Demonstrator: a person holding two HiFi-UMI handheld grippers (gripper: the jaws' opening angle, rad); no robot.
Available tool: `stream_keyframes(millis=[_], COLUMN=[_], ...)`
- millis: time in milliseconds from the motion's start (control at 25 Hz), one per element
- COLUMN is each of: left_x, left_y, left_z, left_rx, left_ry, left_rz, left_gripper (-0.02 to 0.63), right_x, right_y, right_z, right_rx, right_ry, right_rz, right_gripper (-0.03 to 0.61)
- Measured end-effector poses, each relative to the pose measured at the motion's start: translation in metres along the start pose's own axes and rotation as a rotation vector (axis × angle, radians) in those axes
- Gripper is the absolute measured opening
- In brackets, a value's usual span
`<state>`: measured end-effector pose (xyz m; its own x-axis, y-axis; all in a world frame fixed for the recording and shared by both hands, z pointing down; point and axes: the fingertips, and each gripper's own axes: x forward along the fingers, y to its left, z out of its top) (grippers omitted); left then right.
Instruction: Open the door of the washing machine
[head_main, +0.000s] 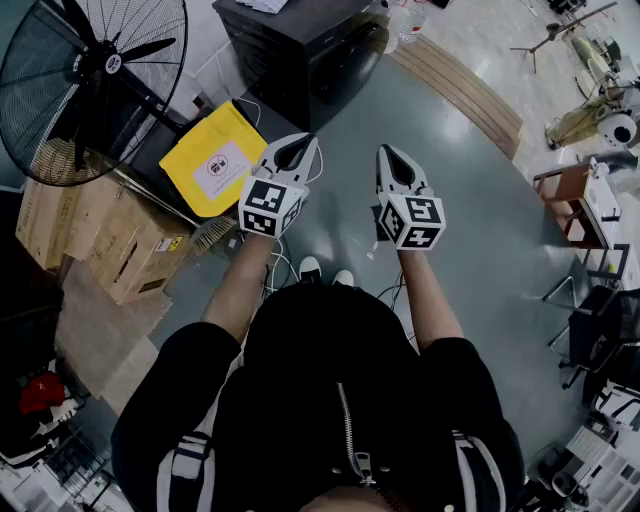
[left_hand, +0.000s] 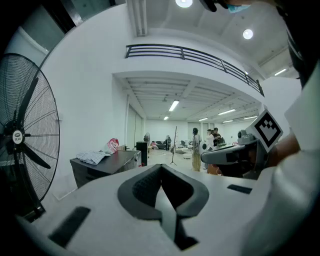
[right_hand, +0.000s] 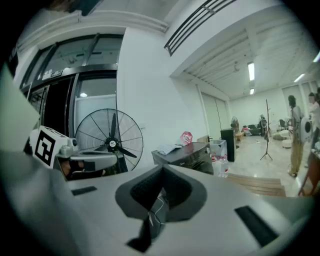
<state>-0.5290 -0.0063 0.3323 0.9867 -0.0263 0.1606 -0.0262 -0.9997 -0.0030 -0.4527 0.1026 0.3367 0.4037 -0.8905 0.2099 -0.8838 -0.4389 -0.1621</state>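
Observation:
A dark grey box-shaped machine (head_main: 300, 50) stands on the floor ahead of me, with cloths lying on its top; no door on it shows. It also appears in the left gripper view as the dark machine (left_hand: 107, 167) and in the right gripper view as the dark machine (right_hand: 182, 155). My left gripper (head_main: 290, 150) is held in the air short of it, jaws shut and empty (left_hand: 161, 167). Beside it, my right gripper (head_main: 392, 152) is level with it, also shut on nothing (right_hand: 162, 169). Neither touches the machine.
A big standing fan (head_main: 90, 70) is at the left, with a yellow bag (head_main: 215, 160) and cardboard boxes (head_main: 110, 235) below it. A wooden step (head_main: 460, 85) runs right of the machine. Chairs and a table (head_main: 590, 210) stand at the right. People (left_hand: 196, 147) stand far off.

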Motion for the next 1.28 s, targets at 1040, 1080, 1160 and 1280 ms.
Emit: stream_keyframes(millis=[1040, 1080, 1160, 1280], left_x=[0.095, 0.107, 0.131, 0.167], left_y=[0.091, 0.1, 0.117, 0.136], left_z=[-0.032, -0.031, -0.029, -0.025], left_rx=[-0.055, -0.06, -0.07, -0.092], left_ry=[0.06, 0.06, 0.064, 0.07], left_rz=[0.027, 0.035, 0.058, 0.099], left_gripper=[0.005, 0.005, 0.005, 0.005], right_x=[0.134, 0.15, 0.18, 0.221], right_y=[-0.057, -0.065, -0.081, -0.111], right_z=[-0.007, -0.004, 0.003, 0.011], right_rx=[0.034, 0.032, 0.027, 0.019], right_ry=[0.065, 0.069, 0.08, 0.104], right_rz=[-0.016, -0.011, 0.004, 0.025], right_gripper=[0.003, 0.003, 0.003, 0.003])
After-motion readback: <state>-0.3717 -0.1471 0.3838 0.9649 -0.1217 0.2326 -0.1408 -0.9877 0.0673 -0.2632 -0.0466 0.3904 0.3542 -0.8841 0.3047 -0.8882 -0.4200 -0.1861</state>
